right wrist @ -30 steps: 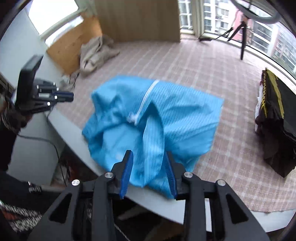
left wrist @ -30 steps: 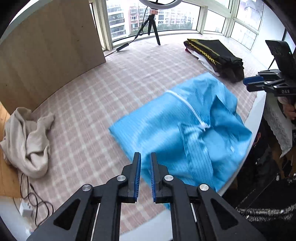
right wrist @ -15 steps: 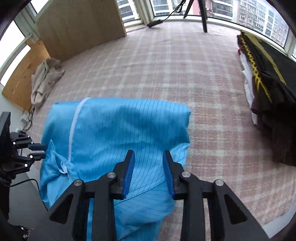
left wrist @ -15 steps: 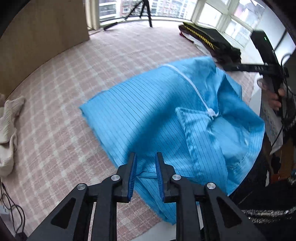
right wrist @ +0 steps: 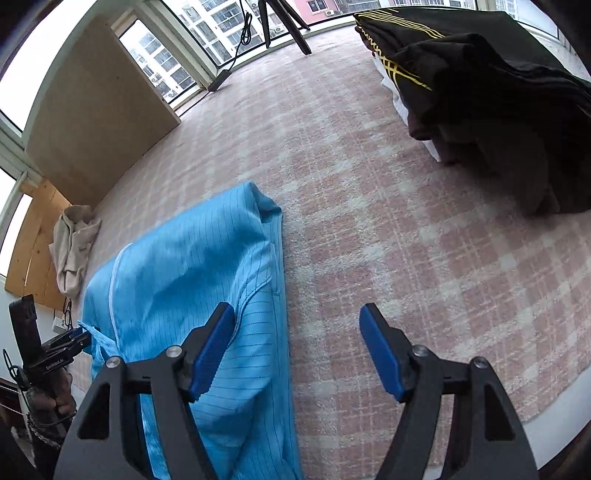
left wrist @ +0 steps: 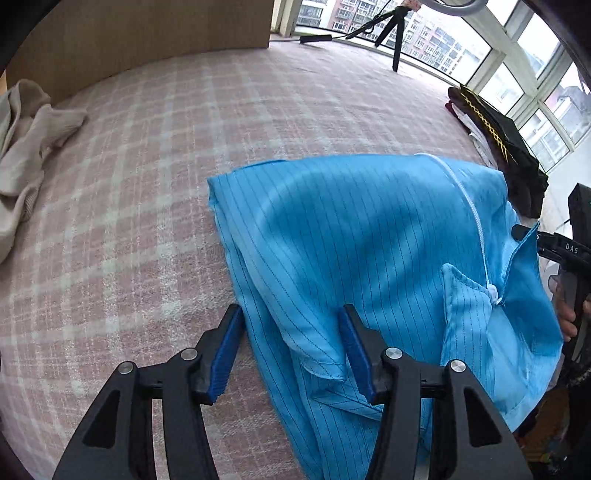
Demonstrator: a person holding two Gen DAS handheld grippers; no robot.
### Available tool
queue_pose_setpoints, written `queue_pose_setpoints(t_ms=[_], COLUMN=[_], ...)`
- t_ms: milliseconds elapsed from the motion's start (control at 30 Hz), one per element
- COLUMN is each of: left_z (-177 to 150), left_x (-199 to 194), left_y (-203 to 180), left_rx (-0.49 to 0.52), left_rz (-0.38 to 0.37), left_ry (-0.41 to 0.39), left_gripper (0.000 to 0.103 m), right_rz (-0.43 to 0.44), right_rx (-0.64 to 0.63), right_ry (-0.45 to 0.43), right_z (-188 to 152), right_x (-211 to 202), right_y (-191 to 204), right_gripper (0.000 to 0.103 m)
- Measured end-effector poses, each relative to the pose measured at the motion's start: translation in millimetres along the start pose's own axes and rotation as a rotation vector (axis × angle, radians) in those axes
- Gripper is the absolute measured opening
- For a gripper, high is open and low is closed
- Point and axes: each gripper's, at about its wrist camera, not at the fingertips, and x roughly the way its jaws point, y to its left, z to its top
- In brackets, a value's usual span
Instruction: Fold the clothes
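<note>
Blue garment (left wrist: pixel 369 251) lies on the checked pink cloth (left wrist: pixel 147 184) covering the table, near its front edge, partly folded, w/ a white zipper (left wrist: pixel 469 206) running across the top layer. In left wrist view its near end runs off the bottom of frame, and its right side drapes over the table edge, so the full outline can't be made out.

Left gripper (left wrist: pixel 290 345): jaws apart, low over the garment's left edge. Left pad sits over bare cloth just beside the hem, right pad over the blue fabric; a folded strip of hem lies between them. Whether the pads touch the fabric, can't tell.

Right gripper (right wrist: pixel 297 345): jaws wide apart, nothing between them but checked cloth and the garment's right edge. Left pad overlaps the blue fabric in view, right pad is over bare cloth. Contact w/ the surface not clear.

Each gripper also shows in the other's view, at the frame edge by the garment's collar end, mostly cropped, w/ part of the holding hand.

Black clothes (right wrist: pixel 498 103) w/ yellow stripes are stacked at the far right of the table, well apart from the garment; something white peeks out under them, hard to identify. Beige garment (left wrist: pixel 26 147) lies crumpled at far left, partly cut off. Tripod (left wrist: pixel 395 33) stands by the windows, top out of frame.
</note>
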Motion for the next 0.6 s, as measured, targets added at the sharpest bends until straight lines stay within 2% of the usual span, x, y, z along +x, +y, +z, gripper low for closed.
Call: queue_pose_setpoints(t_ms=[167, 267, 333, 367, 400, 433, 467, 500, 533, 567, 600], left_z=[-4, -7, -10, -11, -12, -12, -13, -14, -14, -15, -15], left_x=[4, 5, 6, 6, 4, 1, -3, -7, -11, -15, -18], left_y=[-11, -20, -23, -25, -24, -22, -19, -17, -14, -12, -9], left_rx=[0.049, 0.095, 0.112, 0.118, 0.115, 0.102, 0.089, 0.075, 0.062, 0.049, 0.035], left_rz=[0.022, 0.031, 0.019, 0.008, -0.007, -0.028, -0.049, -0.071, -0.092, -0.113, -0.134], left_ry=[-0.004, -0.008, -0.024, -0.035, -0.045, -0.055, -0.064, -0.074, -0.083, -0.093, -0.102], left_gripper=[0.054, 0.046, 0.04, 0.033, 0.026, 0.021, 0.014, 0.01, 0.009, 0.008, 0.007], right_rz=[-0.01, -0.061, -0.099, -0.114, -0.129, -0.143, -0.137, -0.129, -0.121, -0.062, -0.045], right_rx=[-0.081, -0.228, -0.347, -0.39, -0.431, -0.445, -0.425, -0.402, -0.378, -0.326, -0.309], right_ry=[0.011, 0.041, 0.061, 0.057, 0.051, 0.046, 0.041, 0.035, 0.03, 0.028, 0.028], right_z=[-4, -12, -22, -26, -31, -33, -32, -30, -29, -26, -24], right_x=[6, 12, 18, 19, 20, 21, 20, 18, 17, 12, 9], right_y=[12, 34, 54, 61, 69, 72, 70, 68, 66, 60, 58], right_gripper=[0.069, 0.071, 0.066, 0.063, 0.05, 0.046, 0.043, 0.032, 0.015, 0.007, 0.007])
